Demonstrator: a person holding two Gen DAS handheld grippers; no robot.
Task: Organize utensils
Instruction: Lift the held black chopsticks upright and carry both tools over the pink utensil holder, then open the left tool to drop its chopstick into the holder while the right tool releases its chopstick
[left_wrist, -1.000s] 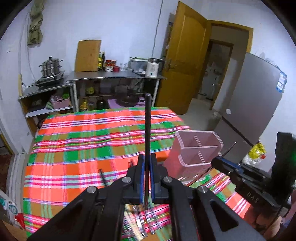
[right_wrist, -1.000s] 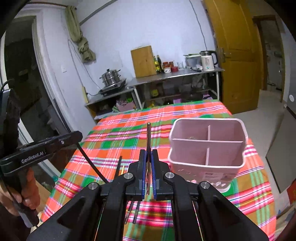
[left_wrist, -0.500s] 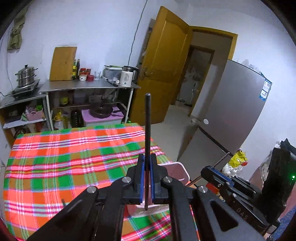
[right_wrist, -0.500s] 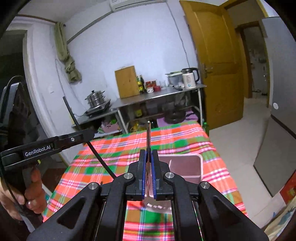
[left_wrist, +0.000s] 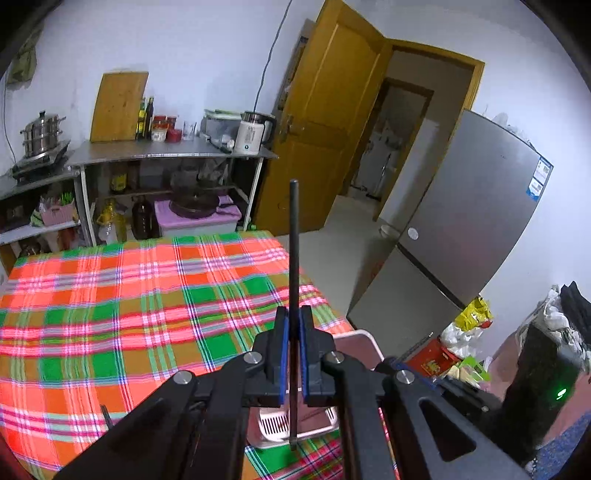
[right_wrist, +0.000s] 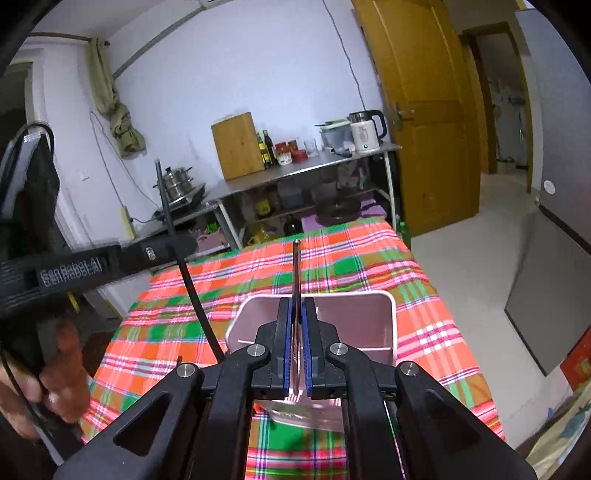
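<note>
Lettering in pale print along the black arm of the left gripper (right_wrist: 173, 246), seen from the right wrist view, appears to read "GenRobot.AI", though blur doubles the strokes. That gripper's blue-padded fingers are pressed together on a thin, round, matte black chopstick (left_wrist: 294, 280), which stands upright through the pads, its tip above them and its lower end hanging over the front wall of the utensil holder (left_wrist: 354, 343). In the left wrist view the holder is a pink plastic box with rounded corners and a slotted base, sitting on the table just below the fingers.

The right gripper (right_wrist: 296, 332) is likewise closed tight, its ribbed blue pads clamping a slim metal utensil handle (right_wrist: 296, 269) with a rounded, shiny end; what sort of utensil it is cannot be told. From the right wrist view the handle rises directly in front of the holder's open top, where thin inner dividers show.

The tablecloth (left_wrist: 110, 306) is a woven plaid of orange, green and pink. A second dark stick (left_wrist: 106, 414) lies on it near the left edge.

Behind stand a white electric kettle (right_wrist: 365, 132), a wooden chopping board (right_wrist: 238, 146), a stacked steel pot (left_wrist: 41, 133), and a grey fridge (left_wrist: 491, 206) with a blue label too small to read.
</note>
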